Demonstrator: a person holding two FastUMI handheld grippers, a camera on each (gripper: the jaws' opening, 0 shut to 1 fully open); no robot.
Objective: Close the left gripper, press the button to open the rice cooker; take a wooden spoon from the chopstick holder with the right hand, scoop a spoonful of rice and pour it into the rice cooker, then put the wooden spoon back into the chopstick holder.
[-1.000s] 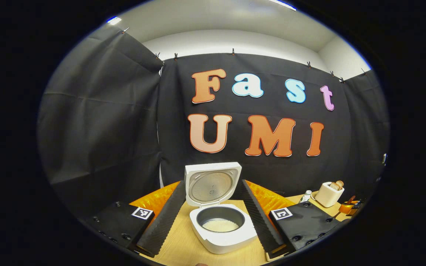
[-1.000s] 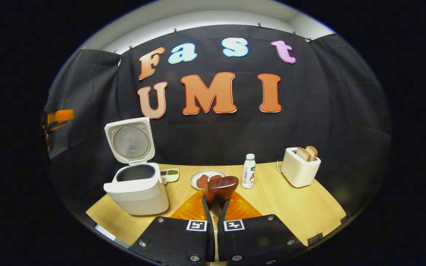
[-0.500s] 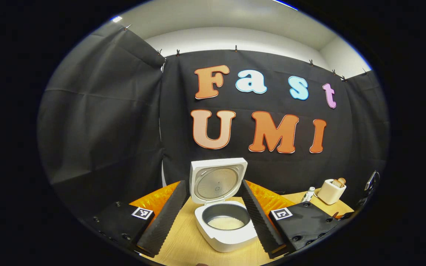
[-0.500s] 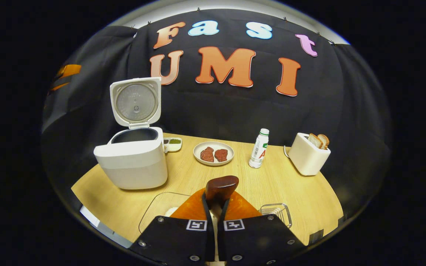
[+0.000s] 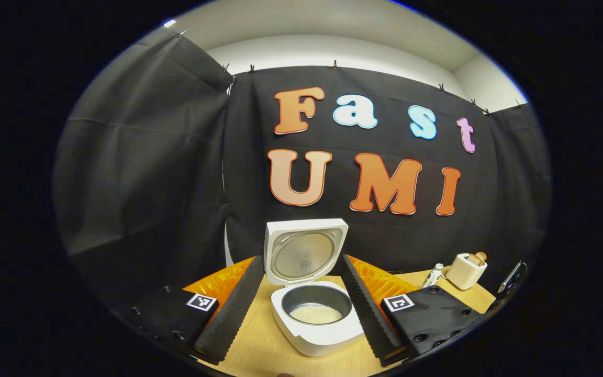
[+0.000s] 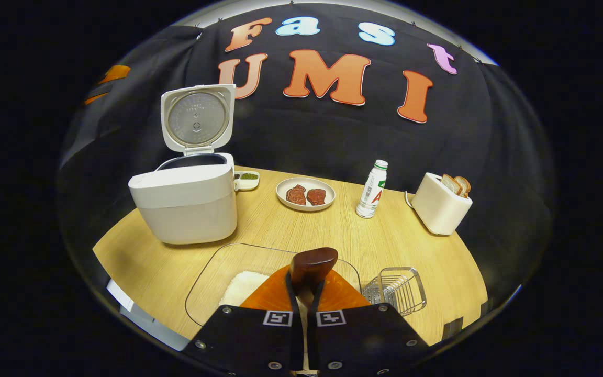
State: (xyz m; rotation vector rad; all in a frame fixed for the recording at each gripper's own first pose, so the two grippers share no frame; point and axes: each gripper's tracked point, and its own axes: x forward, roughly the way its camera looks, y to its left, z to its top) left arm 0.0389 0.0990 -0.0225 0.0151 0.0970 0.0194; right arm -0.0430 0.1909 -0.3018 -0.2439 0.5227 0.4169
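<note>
The white rice cooker (image 5: 314,314) stands with its lid up, and white rice lies in its dark pot. My left gripper (image 5: 301,309) is open, its fingers spread either side of the cooker, short of it. In the right gripper view the rice cooker (image 6: 186,199) sits at the left of the table. My right gripper (image 6: 305,293) is shut on the wooden spoon (image 6: 312,264), whose dark bowl points forward above a clear tray (image 6: 212,277) holding rice (image 6: 244,287). The wire chopstick holder (image 6: 398,288) stands just right of the gripper.
A plate with two pieces of meat (image 6: 305,193), a small sauce dish (image 6: 246,179), a white bottle (image 6: 372,189) and a toaster with bread (image 6: 440,203) stand along the back of the wooden table (image 6: 139,262). The toaster (image 5: 466,269) is also far right in the left gripper view.
My right gripper has tilted downward with the spoon, bringing the clear rice tray and the chopstick holder into view beneath it. My left gripper has shifted only slightly and stays open.
</note>
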